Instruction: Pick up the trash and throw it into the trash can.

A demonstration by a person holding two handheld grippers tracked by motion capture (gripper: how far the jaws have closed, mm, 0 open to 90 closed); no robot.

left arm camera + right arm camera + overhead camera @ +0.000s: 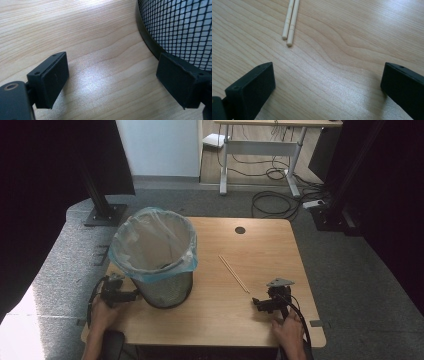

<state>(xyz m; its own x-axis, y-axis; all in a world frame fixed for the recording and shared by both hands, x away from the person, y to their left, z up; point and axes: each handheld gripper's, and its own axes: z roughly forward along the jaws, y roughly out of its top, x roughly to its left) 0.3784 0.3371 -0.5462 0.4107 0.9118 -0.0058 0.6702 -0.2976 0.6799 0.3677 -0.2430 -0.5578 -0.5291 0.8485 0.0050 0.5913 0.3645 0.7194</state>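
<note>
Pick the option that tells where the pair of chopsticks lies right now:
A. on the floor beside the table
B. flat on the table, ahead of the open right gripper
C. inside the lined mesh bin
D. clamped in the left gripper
B: the chopsticks lie side by side on the bare table, just beyond the right gripper, whose jaws stand wide apart with nothing between them.

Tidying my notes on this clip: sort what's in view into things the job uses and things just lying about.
In use:
- chopsticks
- mesh bin with liner
- left gripper, open beside the bin
- right gripper, open near the chopsticks

Lying about:
- floor cables
- desk behind
</note>
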